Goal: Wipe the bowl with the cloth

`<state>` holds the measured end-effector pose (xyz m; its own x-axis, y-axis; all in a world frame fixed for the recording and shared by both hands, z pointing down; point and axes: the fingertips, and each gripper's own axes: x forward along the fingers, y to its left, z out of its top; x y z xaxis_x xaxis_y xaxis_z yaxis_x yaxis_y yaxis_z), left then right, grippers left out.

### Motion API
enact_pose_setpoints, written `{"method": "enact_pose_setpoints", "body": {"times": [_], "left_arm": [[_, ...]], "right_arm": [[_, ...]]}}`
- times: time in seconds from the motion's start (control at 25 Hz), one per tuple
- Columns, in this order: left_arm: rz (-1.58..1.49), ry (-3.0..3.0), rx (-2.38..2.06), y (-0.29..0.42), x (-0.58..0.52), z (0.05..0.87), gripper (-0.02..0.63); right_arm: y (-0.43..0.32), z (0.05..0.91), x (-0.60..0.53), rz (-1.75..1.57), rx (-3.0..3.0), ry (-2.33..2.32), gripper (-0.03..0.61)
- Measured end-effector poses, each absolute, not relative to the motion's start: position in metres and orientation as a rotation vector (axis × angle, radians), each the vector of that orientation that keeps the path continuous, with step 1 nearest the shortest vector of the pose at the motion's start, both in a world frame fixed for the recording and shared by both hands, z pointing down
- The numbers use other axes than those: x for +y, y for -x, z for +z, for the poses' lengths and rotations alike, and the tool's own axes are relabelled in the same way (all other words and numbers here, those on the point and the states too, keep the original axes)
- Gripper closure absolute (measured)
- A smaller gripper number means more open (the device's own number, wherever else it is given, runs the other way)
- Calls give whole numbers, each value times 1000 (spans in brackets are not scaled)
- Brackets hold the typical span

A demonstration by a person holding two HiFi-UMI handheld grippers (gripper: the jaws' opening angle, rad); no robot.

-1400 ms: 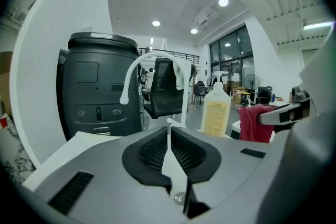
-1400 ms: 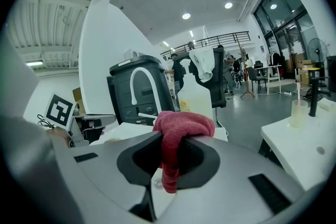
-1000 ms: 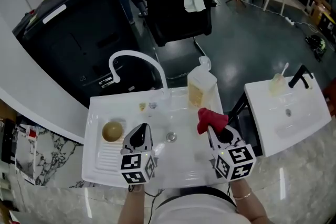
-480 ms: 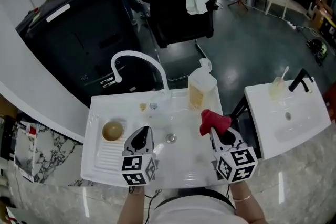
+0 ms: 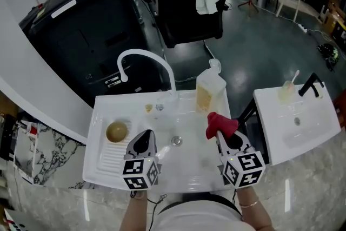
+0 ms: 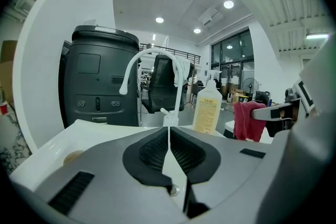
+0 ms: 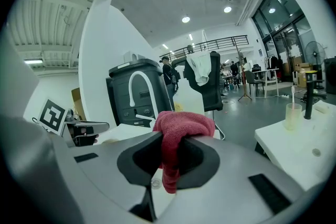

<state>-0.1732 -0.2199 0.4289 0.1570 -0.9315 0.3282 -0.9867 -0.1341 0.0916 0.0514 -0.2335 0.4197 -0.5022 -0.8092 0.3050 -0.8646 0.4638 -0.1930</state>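
Note:
A small tan bowl sits on the ribbed drainboard at the left of the white sink; a sliver of the bowl shows low at the left in the left gripper view. My left gripper hovers just right of the bowl, over the basin, shut with nothing between its jaws. My right gripper is shut on a red cloth above the basin's right side. The cloth bunches over the jaws and hangs down between them.
A white curved tap rises behind the basin, with the drain in the middle. A soap bottle stands at the sink's back right. A second white sink lies to the right. A black bin and a chair stand behind.
Both grippers keep their places over the sink with the cloth still held. The head view has shifted slightly.

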Motion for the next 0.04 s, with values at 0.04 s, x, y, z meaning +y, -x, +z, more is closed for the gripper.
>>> {"method": "enact_pose_setpoints", "body": {"times": [0.04], "left_arm": [[277, -2151, -1854, 175, -220, 429, 584]], "right_arm": [[-51, 420, -234, 483, -2540, -1464, 529]]}}
